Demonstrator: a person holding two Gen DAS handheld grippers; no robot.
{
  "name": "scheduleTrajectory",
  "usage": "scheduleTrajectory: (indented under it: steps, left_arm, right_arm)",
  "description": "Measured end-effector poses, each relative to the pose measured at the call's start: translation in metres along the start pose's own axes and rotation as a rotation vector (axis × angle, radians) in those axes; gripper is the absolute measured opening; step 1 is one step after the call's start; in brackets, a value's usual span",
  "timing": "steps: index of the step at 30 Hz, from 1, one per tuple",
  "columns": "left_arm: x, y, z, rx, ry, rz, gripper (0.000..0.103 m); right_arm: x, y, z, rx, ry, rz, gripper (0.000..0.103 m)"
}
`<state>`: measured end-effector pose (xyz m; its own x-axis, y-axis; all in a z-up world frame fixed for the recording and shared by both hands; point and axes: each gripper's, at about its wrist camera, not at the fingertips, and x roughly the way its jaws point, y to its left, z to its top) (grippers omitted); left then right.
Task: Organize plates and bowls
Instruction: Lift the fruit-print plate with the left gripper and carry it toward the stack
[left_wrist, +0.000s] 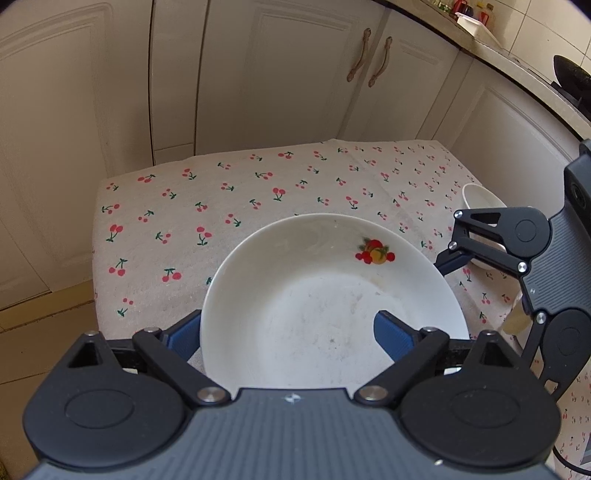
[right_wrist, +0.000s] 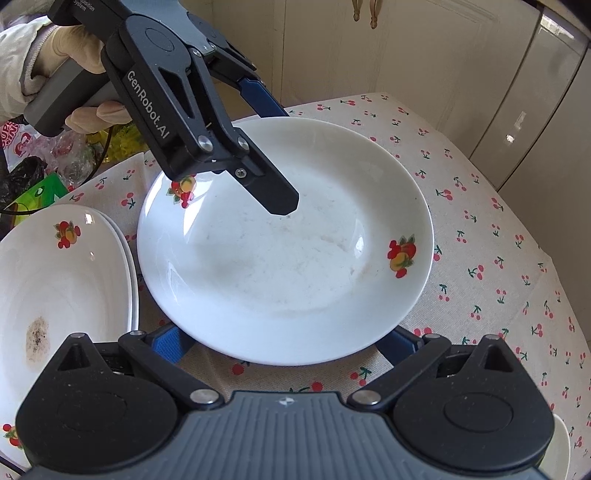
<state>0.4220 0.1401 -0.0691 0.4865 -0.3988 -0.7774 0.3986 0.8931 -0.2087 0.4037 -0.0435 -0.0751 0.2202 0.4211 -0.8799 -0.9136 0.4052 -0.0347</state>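
Observation:
A white plate (left_wrist: 325, 295) with fruit decals lies on the cherry-print tablecloth (left_wrist: 177, 221). My left gripper (left_wrist: 288, 332) is open and straddles the plate's rim, one blue pad outside it and one over the inside. In the right wrist view the left gripper (right_wrist: 279, 157) reaches over the plate (right_wrist: 288, 258) from the upper left, held by a gloved hand (right_wrist: 74, 48). My right gripper (right_wrist: 284, 343) stands wide open at the plate's near edge, its fingertips hidden under the rim. A stack of matching plates (right_wrist: 55, 277) sits at the left, the top one stained. A small white bowl (left_wrist: 480, 195) stands behind the right gripper (left_wrist: 450, 240).
Cream cupboard doors (left_wrist: 258, 74) stand just beyond the table's far edge. Plastic bags and packets (right_wrist: 44, 166) crowd the table's left end. A counter with a dark pan (left_wrist: 570, 74) runs along the upper right. The tablecloth (right_wrist: 498, 258) drops off at the right.

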Motion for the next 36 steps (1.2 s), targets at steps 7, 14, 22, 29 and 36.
scheduleTrajectory:
  steps: [7,14,22,29,36]
  left_arm:
    - [0.004,0.001,-0.001,-0.003,0.003,0.008,0.095]
    - [0.004,0.003,-0.001,-0.024,0.000,-0.001,0.095]
    - [-0.005,-0.005,0.001,-0.002,-0.011,0.004,0.095]
    - [-0.024,-0.022,0.002,0.022,-0.027,0.018,0.095]
    - [-0.053,-0.043,-0.005,0.043,-0.043,0.028,0.095]
  right_arm:
    - [-0.012,0.001,0.000,0.005,-0.071,-0.002,0.103]
    - [-0.013,0.000,0.001,0.016,-0.096,0.002,0.103]
    - [-0.023,0.003,-0.002,0.021,-0.113,0.000,0.103]
    - [-0.042,0.013,-0.004,0.020,-0.132,-0.011,0.103]
    - [-0.067,0.034,-0.008,0.021,-0.155,-0.021,0.103]
